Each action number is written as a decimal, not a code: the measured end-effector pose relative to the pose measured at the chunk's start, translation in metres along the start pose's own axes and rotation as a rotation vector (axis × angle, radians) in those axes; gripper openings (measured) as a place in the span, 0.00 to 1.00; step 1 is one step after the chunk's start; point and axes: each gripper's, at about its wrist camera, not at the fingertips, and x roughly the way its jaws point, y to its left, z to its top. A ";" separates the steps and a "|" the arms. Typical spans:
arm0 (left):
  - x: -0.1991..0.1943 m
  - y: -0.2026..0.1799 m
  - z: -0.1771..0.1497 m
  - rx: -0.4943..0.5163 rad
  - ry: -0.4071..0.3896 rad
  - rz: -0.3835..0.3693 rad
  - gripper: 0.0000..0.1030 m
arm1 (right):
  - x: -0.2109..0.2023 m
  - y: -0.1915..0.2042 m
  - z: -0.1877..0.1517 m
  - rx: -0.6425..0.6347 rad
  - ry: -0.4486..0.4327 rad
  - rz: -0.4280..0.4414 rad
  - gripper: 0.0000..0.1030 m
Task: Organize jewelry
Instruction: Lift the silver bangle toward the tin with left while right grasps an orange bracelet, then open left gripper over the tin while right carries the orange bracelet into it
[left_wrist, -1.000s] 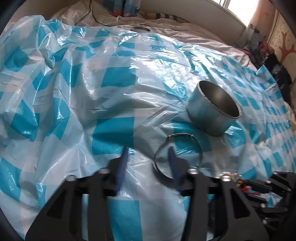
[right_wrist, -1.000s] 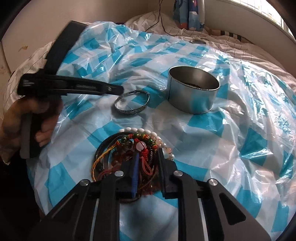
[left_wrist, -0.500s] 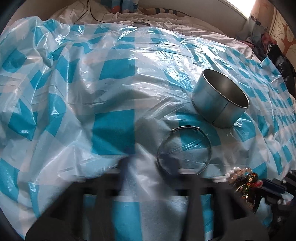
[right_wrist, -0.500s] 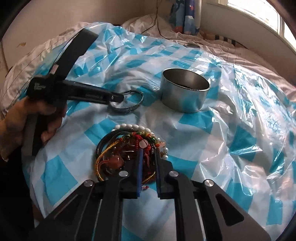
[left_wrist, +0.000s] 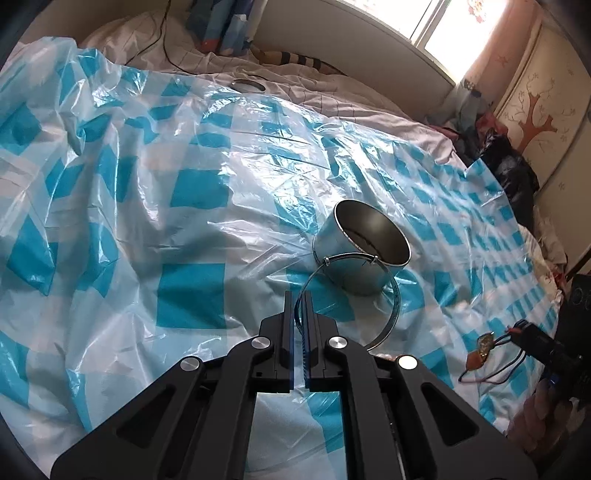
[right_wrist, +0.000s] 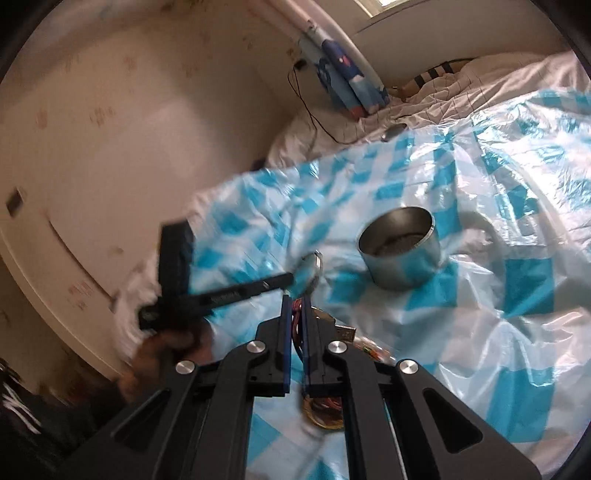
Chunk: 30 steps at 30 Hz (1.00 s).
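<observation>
Bed (left_wrist: 332, 92) under a blue-checked plastic sheet (left_wrist: 192, 192); steel tin (left_wrist: 364, 247) stands open on it, well inside reach. Left gripper (left_wrist: 299, 306): fingers have just closed and now pinch the silver bangle (left_wrist: 391, 314), which a second ago lay flat on the sheet and now hangs lifted in front of the tin. Right gripper (right_wrist: 295, 314): fingers also clamped tight, on red cords of the beaded bracelet bundle (right_wrist: 325, 417), raised off the sheet. Judgement: both picks done, drop into the tin comes next; cords may snag.
</observation>
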 end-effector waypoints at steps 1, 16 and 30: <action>0.000 -0.003 0.001 0.007 -0.004 0.001 0.02 | 0.000 -0.003 0.003 0.026 -0.015 0.022 0.05; -0.002 -0.007 0.003 0.029 -0.010 0.002 0.03 | 0.020 -0.035 0.001 0.173 0.068 -0.040 0.05; 0.015 -0.029 0.035 0.072 -0.036 -0.045 0.03 | 0.011 -0.051 0.037 0.282 -0.091 0.094 0.05</action>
